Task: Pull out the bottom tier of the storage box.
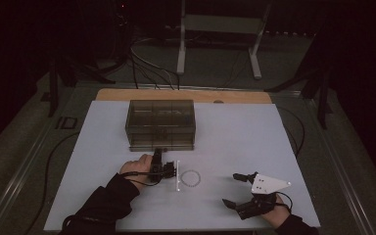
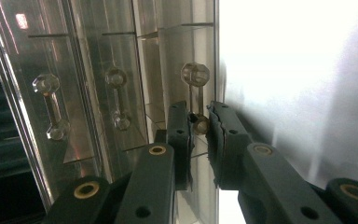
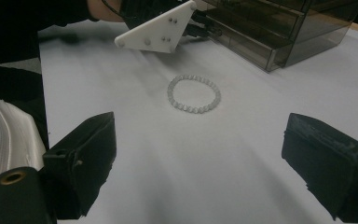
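White tabletop: left gripper (image 2: 198,135) pinches a drawer handle (image 2: 195,93), likely pulling next; right gripper (image 3: 200,163) gapes empty, bracelet (image 3: 194,94) at twelve o'clock.

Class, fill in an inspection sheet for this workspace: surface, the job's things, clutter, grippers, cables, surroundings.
Surface: white tabletop with a wooden strip at its far edge.
Job's things: smoky clear drawer box with three crystal-knob handles; beaded bracelet lying flat in front of it.
Clutter: nothing seen.
Grippers: left gripper closed around one drawer handle; right gripper open, resting near the table's front edge, facing the bracelet.
Cables: one trails from each gripper; several lie on the floor behind the table.
Surroundings: dark room, a white metal stand beyond.
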{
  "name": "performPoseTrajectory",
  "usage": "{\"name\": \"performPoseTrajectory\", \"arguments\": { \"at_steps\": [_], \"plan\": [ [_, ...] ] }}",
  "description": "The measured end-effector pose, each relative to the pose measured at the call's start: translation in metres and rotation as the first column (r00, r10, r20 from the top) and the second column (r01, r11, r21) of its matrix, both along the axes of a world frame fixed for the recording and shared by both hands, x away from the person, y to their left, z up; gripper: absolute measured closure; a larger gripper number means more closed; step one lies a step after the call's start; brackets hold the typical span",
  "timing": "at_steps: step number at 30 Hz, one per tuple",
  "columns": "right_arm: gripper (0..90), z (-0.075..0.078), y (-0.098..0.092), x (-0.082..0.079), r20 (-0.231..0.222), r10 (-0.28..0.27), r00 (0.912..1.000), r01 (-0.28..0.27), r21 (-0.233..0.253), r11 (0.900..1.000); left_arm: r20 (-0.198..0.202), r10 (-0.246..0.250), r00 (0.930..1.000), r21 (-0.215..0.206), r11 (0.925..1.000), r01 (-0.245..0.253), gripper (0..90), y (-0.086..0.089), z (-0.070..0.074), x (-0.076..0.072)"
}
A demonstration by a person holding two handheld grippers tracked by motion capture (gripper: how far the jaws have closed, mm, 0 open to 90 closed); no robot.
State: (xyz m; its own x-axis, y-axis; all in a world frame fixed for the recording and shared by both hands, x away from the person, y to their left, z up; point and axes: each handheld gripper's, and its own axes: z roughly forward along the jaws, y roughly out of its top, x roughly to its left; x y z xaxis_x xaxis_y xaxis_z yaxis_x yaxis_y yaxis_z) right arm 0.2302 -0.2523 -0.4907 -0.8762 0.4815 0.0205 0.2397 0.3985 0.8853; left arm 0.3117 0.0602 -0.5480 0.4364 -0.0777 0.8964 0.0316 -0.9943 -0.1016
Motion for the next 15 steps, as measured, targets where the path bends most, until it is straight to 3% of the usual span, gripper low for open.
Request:
{"name": "performPoseTrajectory", "arguments": {
  "at_steps": [6, 7, 8, 10, 13, 15],
  "plan": [
    [9.9, 0.000, 0.000, 0.000, 0.000, -0.001, 1.0000, 0.001, 0.003, 1.000, -0.019, -0.029, 0.9994, -0.003, 0.9996, 0.029, 78.0, 0.002, 0.003, 0.002],
    [9.9, 0.000, 0.000, 0.000, 0.000, -0.001, 1.0000, 0.001, 0.001, 1.000, -0.045, -0.033, 0.9985, 0.011, 0.9994, 0.034, 78.0, 0.003, 0.004, 0.001],
    [9.9, 0.000, 0.000, 0.000, 0.000, 0.000, 1.0000, 0.000, 0.001, 1.000, -0.060, -0.046, 0.9972, 0.020, 0.9987, 0.047, 71.1, 0.004, 0.004, 0.000],
    [9.9, 0.000, 0.000, 0.000, -0.002, -0.001, 1.0000, 0.001, 0.005, 1.000, -0.045, -0.061, 0.9972, 0.009, 0.9981, 0.061, 66.2, 0.005, 0.003, -0.001],
    [9.9, 0.000, -0.001, 0.000, -0.001, -0.002, 1.0000, 0.002, 0.002, 1.000, -0.062, -0.050, 0.9968, -0.029, 0.9984, 0.048, 58.1, 0.009, 0.009, -0.002],
    [9.9, 0.000, 0.000, 0.000, 0.000, -0.003, 1.0000, 0.003, 0.005, 1.000, -0.112, -0.044, 0.9928, -0.071, 0.9968, 0.036, 56.2, 0.012, 0.015, -0.001]
  ]
}}
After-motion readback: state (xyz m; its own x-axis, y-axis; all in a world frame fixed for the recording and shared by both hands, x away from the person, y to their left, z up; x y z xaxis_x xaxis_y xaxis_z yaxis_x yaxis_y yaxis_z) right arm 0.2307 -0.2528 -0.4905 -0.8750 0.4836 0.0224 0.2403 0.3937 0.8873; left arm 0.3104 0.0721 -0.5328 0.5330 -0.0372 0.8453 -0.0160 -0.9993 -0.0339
